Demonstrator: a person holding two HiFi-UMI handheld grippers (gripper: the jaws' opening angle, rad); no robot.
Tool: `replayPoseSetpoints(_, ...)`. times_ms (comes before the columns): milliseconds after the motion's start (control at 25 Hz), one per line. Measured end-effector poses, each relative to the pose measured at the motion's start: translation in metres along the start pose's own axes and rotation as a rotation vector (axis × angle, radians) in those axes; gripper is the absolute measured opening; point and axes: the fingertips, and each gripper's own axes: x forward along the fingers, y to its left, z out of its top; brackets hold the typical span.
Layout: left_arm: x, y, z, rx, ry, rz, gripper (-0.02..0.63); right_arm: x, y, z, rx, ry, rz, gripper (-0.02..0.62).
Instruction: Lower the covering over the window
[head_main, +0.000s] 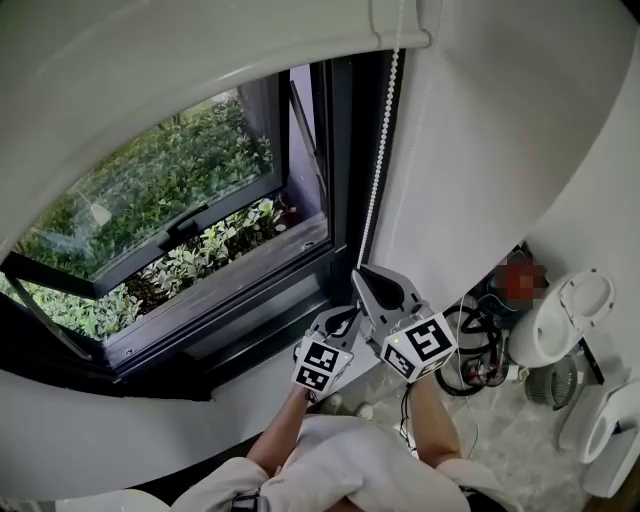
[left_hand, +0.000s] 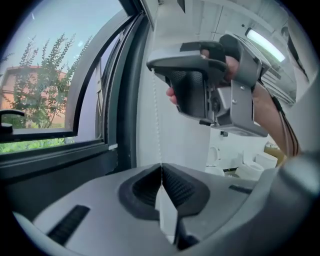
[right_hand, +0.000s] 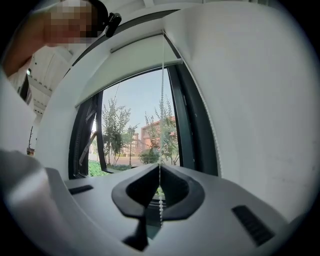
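A white roller blind (head_main: 150, 70) is rolled high above the dark-framed window (head_main: 220, 290). Its white bead chain (head_main: 380, 150) hangs down the window's right side. My right gripper (head_main: 360, 275) is shut on the chain, which shows up close pinched between its pads (right_hand: 160, 169) and running up to the blind (right_hand: 125, 65). My left gripper (head_main: 338, 320) sits just below and is also shut on the chain (left_hand: 161, 167). In the left gripper view the right gripper (left_hand: 210, 90) is above, held by a hand.
The window sash (head_main: 180, 225) is tilted outward over green shrubs. A white wall (head_main: 480, 180) stands right of the chain. On the floor at the right lie black cables (head_main: 470, 350), white appliances (head_main: 560, 320) and a small fan (head_main: 550, 382).
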Motion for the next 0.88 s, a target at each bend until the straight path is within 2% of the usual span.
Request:
replayPoseSetpoints(320,0.009,0.002,-0.034,-0.016,0.038,0.000,0.020,0.001,-0.003,-0.037,0.065,0.033,-0.003,0.000)
replayPoseSetpoints(880,0.020,-0.002,-0.086,-0.046,0.109,-0.021,0.020,-0.002,-0.006,-0.089,0.119,0.109,-0.018,0.000)
